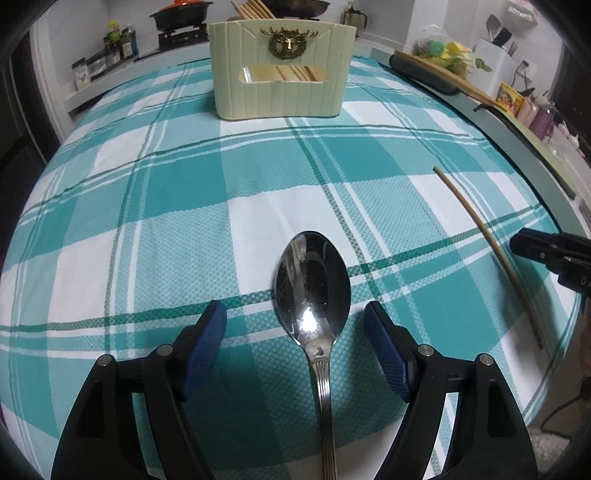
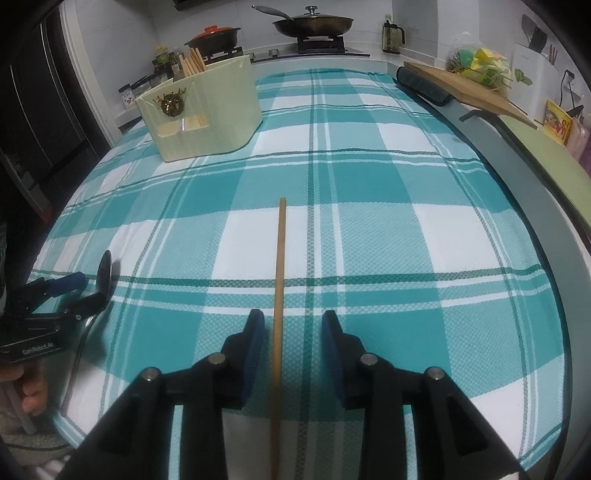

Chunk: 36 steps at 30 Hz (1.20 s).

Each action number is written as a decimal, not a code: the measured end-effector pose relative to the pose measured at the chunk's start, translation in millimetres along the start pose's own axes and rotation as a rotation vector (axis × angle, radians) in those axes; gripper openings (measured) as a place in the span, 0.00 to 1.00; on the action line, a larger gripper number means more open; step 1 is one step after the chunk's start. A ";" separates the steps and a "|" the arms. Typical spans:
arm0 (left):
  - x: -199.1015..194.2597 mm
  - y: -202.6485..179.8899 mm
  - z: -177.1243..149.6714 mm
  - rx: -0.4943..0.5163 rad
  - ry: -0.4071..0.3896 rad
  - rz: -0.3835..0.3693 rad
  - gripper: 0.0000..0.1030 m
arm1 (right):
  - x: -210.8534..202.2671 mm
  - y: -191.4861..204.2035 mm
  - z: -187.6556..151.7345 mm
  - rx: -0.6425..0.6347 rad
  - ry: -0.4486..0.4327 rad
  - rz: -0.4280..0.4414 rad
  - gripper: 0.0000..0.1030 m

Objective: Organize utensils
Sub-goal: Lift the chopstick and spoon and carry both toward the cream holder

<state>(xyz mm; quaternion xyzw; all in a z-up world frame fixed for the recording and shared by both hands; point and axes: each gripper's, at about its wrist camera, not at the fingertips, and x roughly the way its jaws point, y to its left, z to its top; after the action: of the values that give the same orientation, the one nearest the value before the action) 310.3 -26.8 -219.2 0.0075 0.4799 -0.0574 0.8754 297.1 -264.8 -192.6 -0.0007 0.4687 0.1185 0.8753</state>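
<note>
A steel spoon [image 1: 314,284] lies on the teal checked cloth [image 1: 184,184], bowl away from me. My left gripper [image 1: 295,317] is open, its blue pads on either side of the spoon's neck, not touching it. A wooden chopstick [image 2: 279,295] lies lengthwise on the cloth. My right gripper [image 2: 293,328] is open around the chopstick, the stick nearer the left pad. A cream utensil holder [image 1: 279,70] with several chopsticks in it stands at the far end; it also shows in the right wrist view [image 2: 207,114]. The spoon [image 2: 103,277] and left gripper [image 2: 81,291] show at far left there.
The chopstick [image 1: 487,251] and the right gripper's tip [image 1: 532,243] show at the right of the left wrist view. A wooden cutting board [image 2: 465,88] lies along the right counter edge. Pans [image 2: 314,24] sit on the stove behind. Bottles [image 2: 166,62] stand at back left.
</note>
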 end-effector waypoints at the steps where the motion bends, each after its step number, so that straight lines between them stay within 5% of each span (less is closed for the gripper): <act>1: 1.4 -3.3 -0.1 0.008 -0.005 0.021 0.76 | 2.3 2.2 3.2 -0.015 0.008 -0.001 0.32; 9: 2.7 -6.9 6.0 0.013 -0.011 0.010 0.61 | 43.3 21.5 30.3 -0.122 0.066 -0.026 0.32; 12: 1.8 -5.2 8.4 0.018 -0.018 -0.011 0.41 | 55.3 24.1 43.6 -0.126 0.058 -0.018 0.32; 16: 1.9 -2.2 12.2 0.013 -0.032 -0.034 0.41 | 68.2 32.6 61.4 -0.169 0.057 -0.023 0.06; 19: -4.1 3.4 16.2 0.000 -0.050 -0.039 0.41 | 70.6 28.9 71.0 -0.135 0.062 0.003 0.05; 36: -92.9 26.1 28.2 -0.053 -0.252 -0.082 0.41 | -66.3 38.9 68.3 -0.098 -0.229 0.128 0.05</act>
<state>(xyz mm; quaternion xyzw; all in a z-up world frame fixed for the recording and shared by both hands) 287.3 5.9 -126.9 -0.0427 0.3675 -0.0809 0.9255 309.8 -233.1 -95.6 0.0001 0.3583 0.1960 0.9128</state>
